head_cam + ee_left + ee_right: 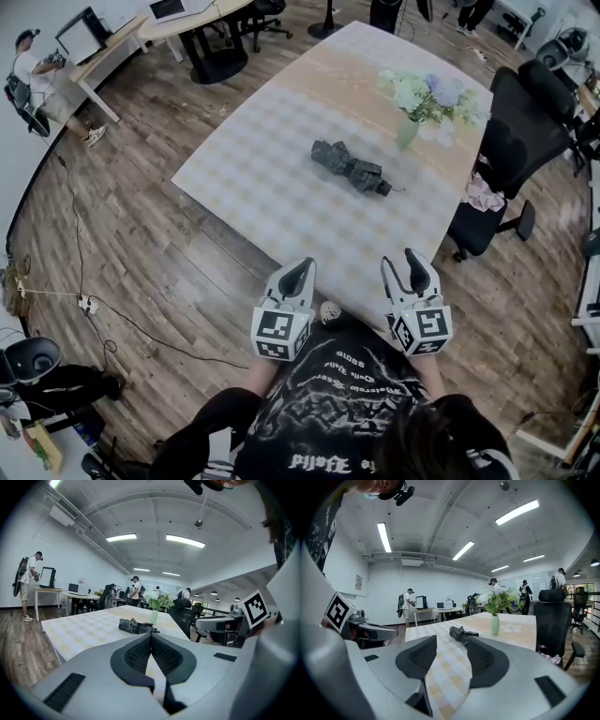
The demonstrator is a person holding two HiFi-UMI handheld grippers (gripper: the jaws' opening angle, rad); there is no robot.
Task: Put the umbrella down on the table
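Note:
A folded dark umbrella [349,169] lies on the chequered table [272,187], near its middle, with no gripper touching it. Both grippers hover at the table's near edge, well short of the umbrella. My left gripper [298,277] is shut, its fingertips meeting with nothing between them [151,637]. My right gripper [413,267] is open, and its jaws stand apart and empty [451,644]. In the left gripper view the umbrella [136,626] lies straight ahead beyond the jaws. The right gripper view shows the umbrella [461,633] ahead as well.
A glass vase of flowers [411,127] stands on the table just behind and to the right of the umbrella. A black office chair [511,141] sits at the table's right side. Desks [112,42] and people are far off at the left; a cable [112,314] runs over the wooden floor.

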